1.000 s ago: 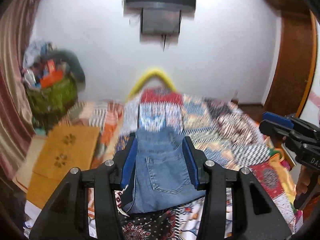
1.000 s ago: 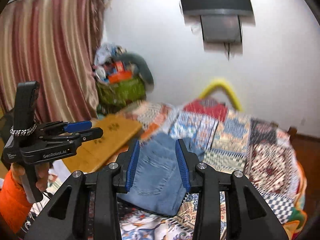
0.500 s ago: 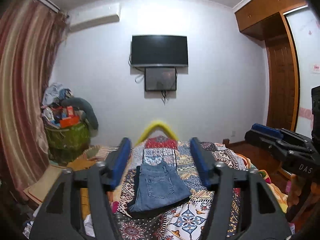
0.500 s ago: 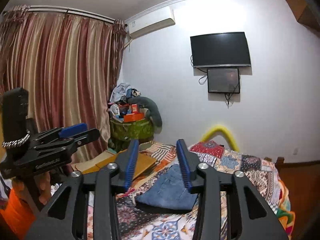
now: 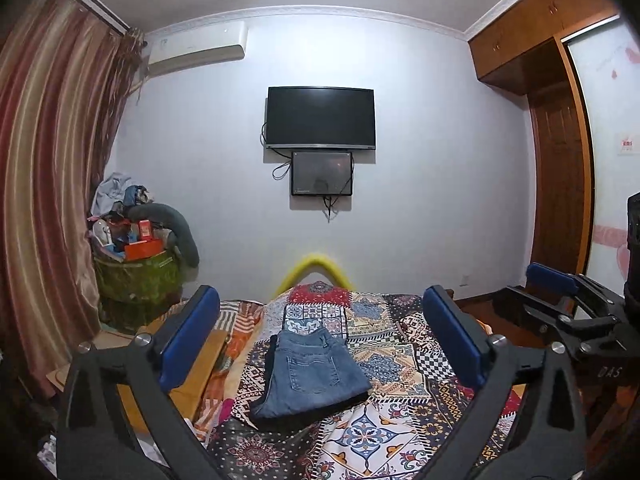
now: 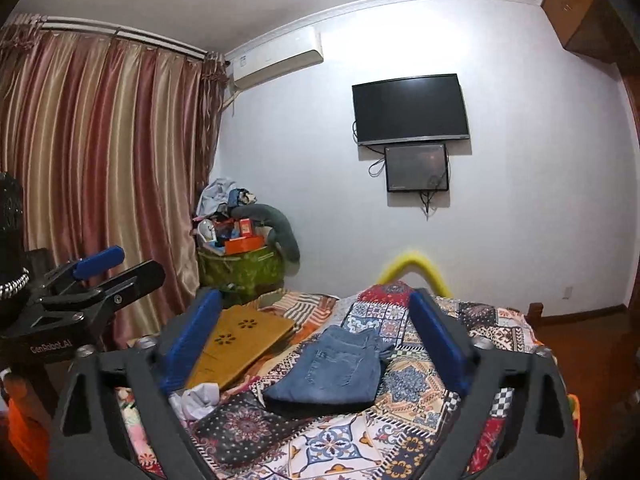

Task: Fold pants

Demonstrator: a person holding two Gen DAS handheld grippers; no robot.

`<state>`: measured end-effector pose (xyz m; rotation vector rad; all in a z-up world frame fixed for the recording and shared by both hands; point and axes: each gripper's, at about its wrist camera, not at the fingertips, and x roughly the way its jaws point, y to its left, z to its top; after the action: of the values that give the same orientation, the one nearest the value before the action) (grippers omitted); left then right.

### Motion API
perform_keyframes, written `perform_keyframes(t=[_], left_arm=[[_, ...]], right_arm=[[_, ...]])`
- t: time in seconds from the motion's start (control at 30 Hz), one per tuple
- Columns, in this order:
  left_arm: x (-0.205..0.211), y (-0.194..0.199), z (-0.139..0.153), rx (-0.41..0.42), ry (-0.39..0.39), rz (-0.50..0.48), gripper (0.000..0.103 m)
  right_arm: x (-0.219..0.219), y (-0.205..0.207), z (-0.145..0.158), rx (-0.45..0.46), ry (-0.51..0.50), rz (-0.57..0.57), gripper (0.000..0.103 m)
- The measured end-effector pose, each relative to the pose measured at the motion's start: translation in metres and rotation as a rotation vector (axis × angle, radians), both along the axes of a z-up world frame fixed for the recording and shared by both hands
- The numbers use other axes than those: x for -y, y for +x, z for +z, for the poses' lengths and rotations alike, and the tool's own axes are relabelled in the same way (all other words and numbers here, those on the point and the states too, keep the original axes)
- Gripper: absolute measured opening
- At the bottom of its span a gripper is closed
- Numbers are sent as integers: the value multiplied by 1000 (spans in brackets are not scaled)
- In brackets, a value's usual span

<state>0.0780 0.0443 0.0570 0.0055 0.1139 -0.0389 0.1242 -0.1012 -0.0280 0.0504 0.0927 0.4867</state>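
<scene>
Jeans of blue denim (image 5: 310, 372), folded into a compact rectangle, lie on the patchwork-covered bed (image 5: 404, 364). Left tongs (image 5: 320, 336) and right tongs (image 6: 316, 338) have just been opening, now wide, empty, well apart from them. Best leave the fold undisturbed.

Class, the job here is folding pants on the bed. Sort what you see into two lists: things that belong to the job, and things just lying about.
Belongs to the job:
- folded jeans
- patchwork bedspread under them
- left gripper, open
- right gripper, open

Just lying about:
- wooden board
- green basket of clutter
- television
- curtain
</scene>
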Motion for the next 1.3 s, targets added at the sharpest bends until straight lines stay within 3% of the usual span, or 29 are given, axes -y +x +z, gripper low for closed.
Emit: perform_keyframes(t=[1.3], left_arm=[[-4, 17, -24, -76, -26, -8, 103]], right_arm=[[9, -8, -11, -48, -6, -39, 103]])
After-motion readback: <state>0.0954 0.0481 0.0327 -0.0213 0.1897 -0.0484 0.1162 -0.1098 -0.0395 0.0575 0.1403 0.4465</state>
